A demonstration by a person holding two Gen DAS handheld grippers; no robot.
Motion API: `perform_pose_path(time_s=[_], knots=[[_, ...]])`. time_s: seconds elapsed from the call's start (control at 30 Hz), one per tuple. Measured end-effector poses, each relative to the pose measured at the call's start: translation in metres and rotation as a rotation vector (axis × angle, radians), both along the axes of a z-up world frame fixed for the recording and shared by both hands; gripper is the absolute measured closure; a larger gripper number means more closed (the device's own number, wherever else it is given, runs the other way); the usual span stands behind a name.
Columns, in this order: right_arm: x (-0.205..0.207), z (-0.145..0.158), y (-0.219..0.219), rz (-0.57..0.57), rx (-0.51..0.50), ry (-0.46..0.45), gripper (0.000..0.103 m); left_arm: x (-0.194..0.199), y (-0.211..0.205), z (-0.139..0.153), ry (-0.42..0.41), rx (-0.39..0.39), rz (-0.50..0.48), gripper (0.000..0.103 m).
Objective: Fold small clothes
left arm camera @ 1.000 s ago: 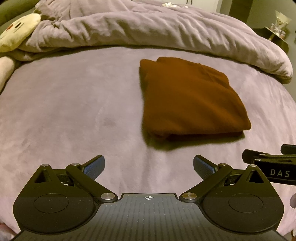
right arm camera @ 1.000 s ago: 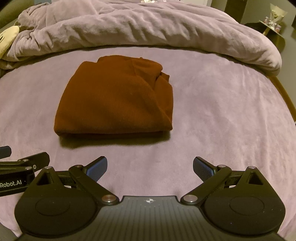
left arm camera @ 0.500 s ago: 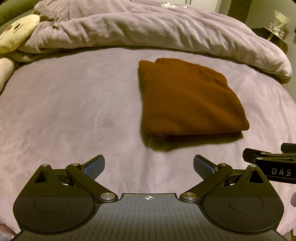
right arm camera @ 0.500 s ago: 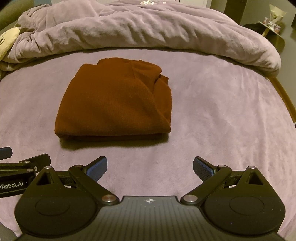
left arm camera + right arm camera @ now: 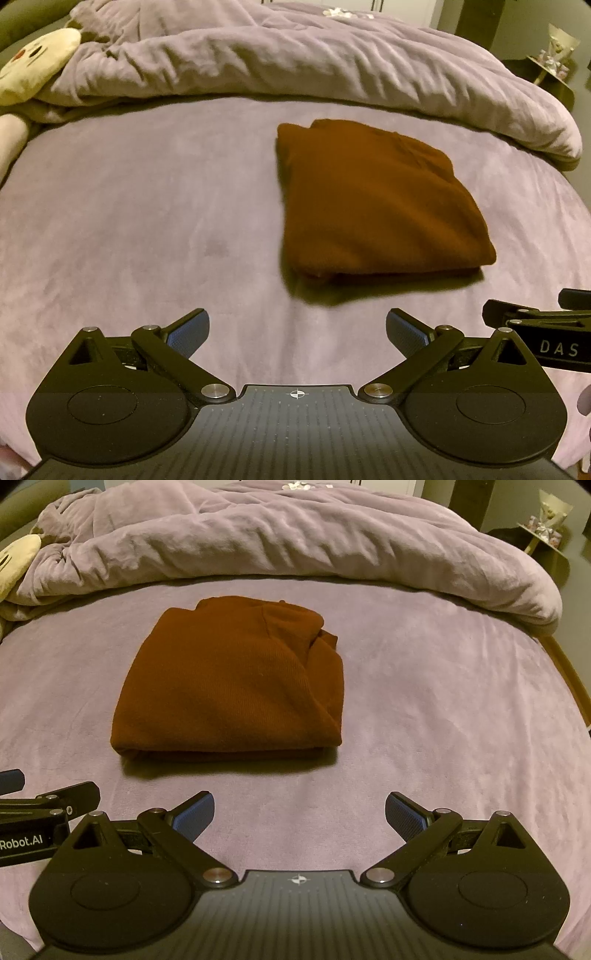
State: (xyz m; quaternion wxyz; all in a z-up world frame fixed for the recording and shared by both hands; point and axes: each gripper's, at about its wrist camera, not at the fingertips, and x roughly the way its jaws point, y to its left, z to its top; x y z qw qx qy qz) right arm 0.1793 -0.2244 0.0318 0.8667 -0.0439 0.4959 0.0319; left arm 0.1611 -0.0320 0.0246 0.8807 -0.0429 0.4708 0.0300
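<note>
A bed covered in a mauve plush sheet (image 5: 129, 206) fills both views, its surface smooth apart from faint creases toward the right side. Across the far end lies a bunched duvet (image 5: 295, 539) of the same mauve, rumpled into long folds and running from the left edge to the right, where it droops over the corner of the bed. On the sheet, in the open area nearer than the duvet, rests the rust-brown garment (image 5: 229, 686), folded into a compact, roughly square bundle with its thick folded edge facing the cameras and some looser layers gathered at its far right corner; it sits right of centre in the left wrist view (image 5: 376, 199) and left of centre in the right wrist view, touching neither tool. At the far left a pale yellow plush toy (image 5: 33, 66) is tucked against the duvet. A small side table (image 5: 546, 539) with trinkets stands off the far right corner. The left gripper (image 5: 297, 332) hovers at the near edge with its blue-padded fingers spread wide and nothing between them; the right gripper (image 5: 299, 810) is just beside it, likewise released and empty.
</note>
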Motion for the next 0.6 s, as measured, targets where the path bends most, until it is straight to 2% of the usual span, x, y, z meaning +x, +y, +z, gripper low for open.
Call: perform_pose_path(time_s=[0.6], knots=[[0.0024,-0.0002,-0.0016,0.008,0.006,0.005,0.004,0.0028,0.0003,0.0006,-0.002,-0.017,-0.005,0.0]])
